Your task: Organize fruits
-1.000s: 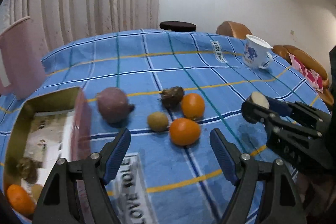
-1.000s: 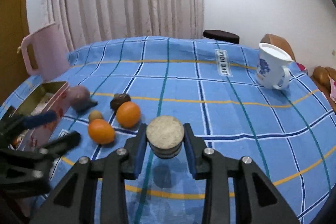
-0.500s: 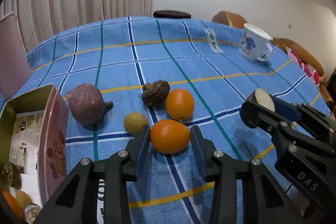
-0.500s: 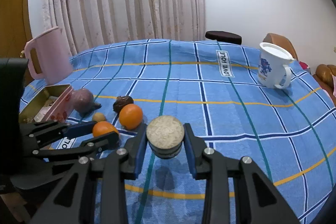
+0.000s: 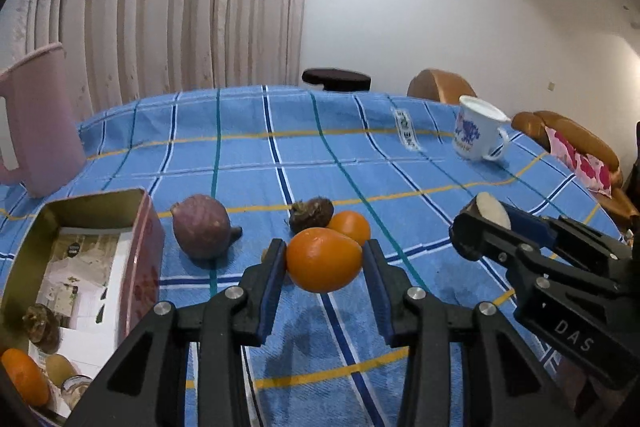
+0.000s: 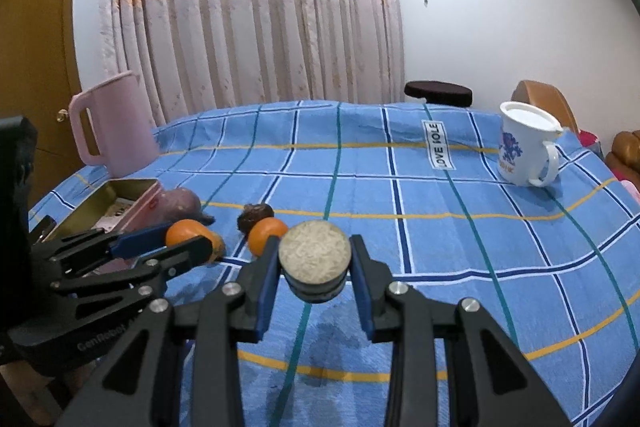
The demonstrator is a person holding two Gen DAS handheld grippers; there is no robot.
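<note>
With our left gripper (image 5: pixel 324 261) clamped on an orange (image 5: pixel 323 259) above the cloth and the right gripper (image 6: pixel 315 265) clamped on a round puck (image 6: pixel 315 261), the tin (image 5: pixel 24 267) already held several fruits, while four lay outside.

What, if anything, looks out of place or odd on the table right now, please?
One oddity: the right gripper is shut on a round lidded tin, not a fruit, while the left gripper holds an orange. A dark damp-looking patch marks the blue tablecloth beneath. Nothing looks spilled or tipped.
</note>
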